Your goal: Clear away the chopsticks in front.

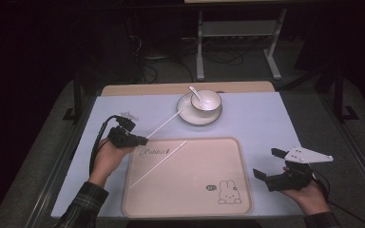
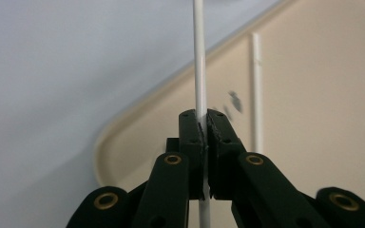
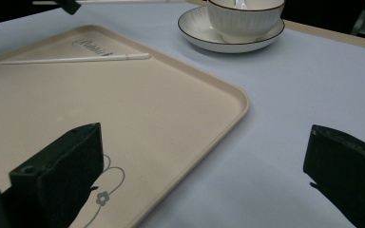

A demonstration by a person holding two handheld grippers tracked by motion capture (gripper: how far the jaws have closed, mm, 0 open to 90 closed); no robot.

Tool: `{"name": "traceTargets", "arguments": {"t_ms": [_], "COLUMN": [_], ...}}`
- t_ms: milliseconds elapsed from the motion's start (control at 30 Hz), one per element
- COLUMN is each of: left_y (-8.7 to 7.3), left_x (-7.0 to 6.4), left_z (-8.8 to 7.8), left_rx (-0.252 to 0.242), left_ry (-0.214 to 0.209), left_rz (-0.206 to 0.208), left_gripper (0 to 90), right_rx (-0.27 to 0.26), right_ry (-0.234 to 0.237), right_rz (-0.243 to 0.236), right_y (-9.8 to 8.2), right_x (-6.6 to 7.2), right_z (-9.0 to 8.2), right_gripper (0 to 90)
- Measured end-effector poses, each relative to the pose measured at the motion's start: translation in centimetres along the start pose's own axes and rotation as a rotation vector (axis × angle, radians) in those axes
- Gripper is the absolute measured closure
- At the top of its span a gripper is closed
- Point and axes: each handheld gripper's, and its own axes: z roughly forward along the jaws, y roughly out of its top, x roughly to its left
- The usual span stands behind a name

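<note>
A: As the high view has it, the left gripper (image 1: 145,140) is clenched on one chopstick (image 1: 164,125), its far tip near the saucer (image 1: 186,117)

B: Left gripper view?

A: Pads pinch it near one end; the other chopstick (image 2: 256,90) lies on the tray (image 2: 313,71) beyond. Thin, light, stiff, slick, so it may swivel

B: Right gripper view?

A: Right gripper (image 3: 199,175) released, beside the tray's edge

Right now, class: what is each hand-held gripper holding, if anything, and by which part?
The left hand-held gripper is shut on a white chopstick, gripping near one end. The right hand-held gripper is open and holds nothing.
</note>
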Motion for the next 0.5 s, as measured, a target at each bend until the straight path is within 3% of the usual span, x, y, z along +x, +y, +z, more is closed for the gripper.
{"name": "traceTargets", "arguments": {"t_ms": [167,200,333,500], "left_y": [-2.8,-2.8,-4.9,-6.1], "left_x": [-2.4,-2.4,-4.3,-4.9], "left_z": [-1.0,-1.0,-1.2,-0.7], "left_rx": [-0.016,-0.016,0.002,0.037], "left_ry": [-0.027,-0.027,-0.051,-0.061], "left_rz": [0.023,0.023,0.04,0.048], "left_gripper": [85.8,85.7,85.8,85.7], "right_rx": [0.005,0.005,0.003,0.007], "right_ry": [-0.001,-0.001,-0.005,-0.004], "right_rz": [-0.002,-0.002,-0.003,-0.003], "right_y": [0.0,0.0,0.0,0.0], "right_x": [0.1,0.1,0.1,0.0], "right_z": [0.1,0.1,0.0,0.1], "right_gripper": [0.0,0.0,0.0,0.0]}}
